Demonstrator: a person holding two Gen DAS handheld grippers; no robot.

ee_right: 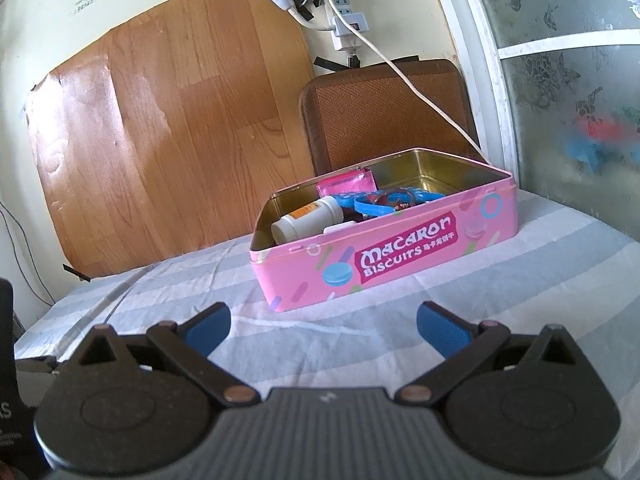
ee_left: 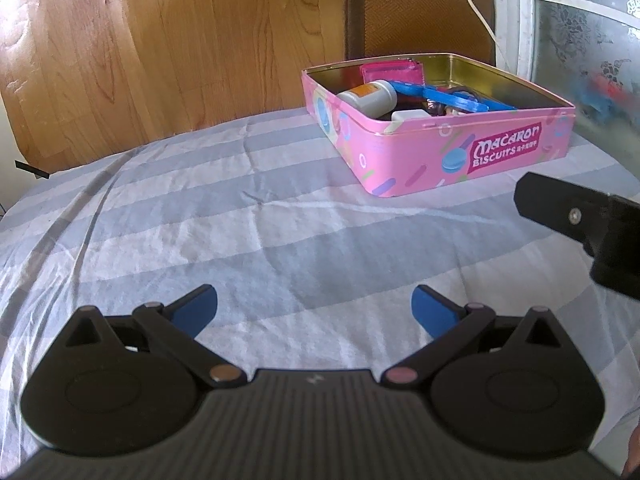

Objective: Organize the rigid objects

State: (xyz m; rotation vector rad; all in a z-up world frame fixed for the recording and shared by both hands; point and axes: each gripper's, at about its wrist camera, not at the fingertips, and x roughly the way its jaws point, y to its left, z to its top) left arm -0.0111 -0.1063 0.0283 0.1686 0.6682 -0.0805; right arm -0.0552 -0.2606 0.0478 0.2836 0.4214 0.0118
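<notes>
A pink "Macaron Biscuits" tin (ee_left: 508, 152) (ee_right: 404, 256) stands open on the striped bedsheet. Inside lie a white pill bottle (ee_left: 370, 96) (ee_right: 308, 222), a blue plastic piece (ee_left: 452, 98) (ee_right: 384, 202), a pink packet (ee_left: 394, 70) (ee_right: 348, 183) and a small white box (ee_left: 408, 115). My left gripper (ee_left: 314, 312) is open and empty, low over the sheet, in front and left of the tin. My right gripper (ee_right: 322, 326) is open and empty, just in front of the tin; its body shows in the left wrist view (ee_left: 580, 220).
The grey and white striped sheet (ee_left: 240, 220) (ee_right: 500, 320) covers the surface. A brown woven cushion (ee_left: 416, 12) (ee_right: 384, 116) stands behind the tin against a wood-grain panel (ee_right: 172, 140). A white cable (ee_right: 420, 88) and power strip (ee_right: 344, 28) hang above. A frosted window (ee_right: 572, 100) is on the right.
</notes>
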